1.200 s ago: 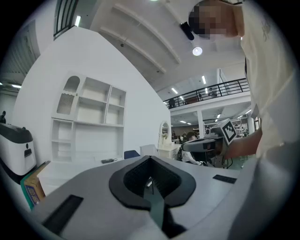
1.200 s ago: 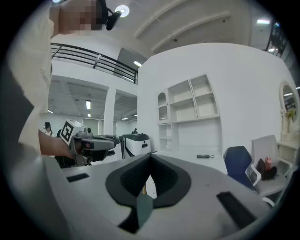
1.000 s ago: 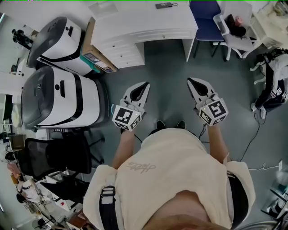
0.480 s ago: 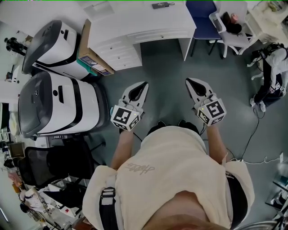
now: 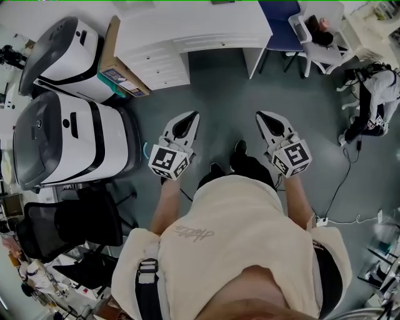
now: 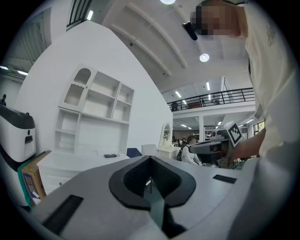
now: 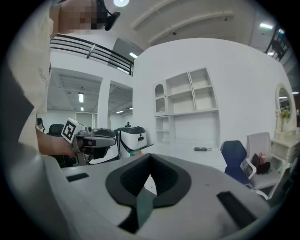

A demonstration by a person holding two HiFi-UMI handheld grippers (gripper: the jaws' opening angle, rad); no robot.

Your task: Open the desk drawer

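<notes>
The person's cream shirt (image 5: 237, 237) filled the near edge of the head view, with bare forearms reaching forward to a claw in each hand. The left claw (image 5: 191, 119) had its jaws drawn together, tips meeting, with nothing between them. The right claw (image 5: 262, 119) was pinched closed in the same way and was just as empty. Both pointed forward, side by side but apart, over the grey floor (image 5: 219, 87), with a black shoe (image 5: 240, 149) between them.

Farther out, across a stretch of bare floor, stood the white tabletop (image 5: 194, 19). Under its left end was the drawer stack (image 5: 159, 62), and a shallow drawer (image 5: 212, 42) ran beneath the top. Every front sat flush and shut, well apart from either claw. A cardboard box (image 5: 111, 56) leaned just beside the stack. To the left of that stood two white-and-grey machines, one nearer (image 5: 69, 137) and one farther (image 5: 59, 50). A blue chair (image 5: 281, 19) stood at the tabletop's right end.

In the right gripper view, a small dark device (image 7: 202, 149) lay on the tabletop, below a white shelf unit (image 7: 187, 98) against the wall.
</notes>
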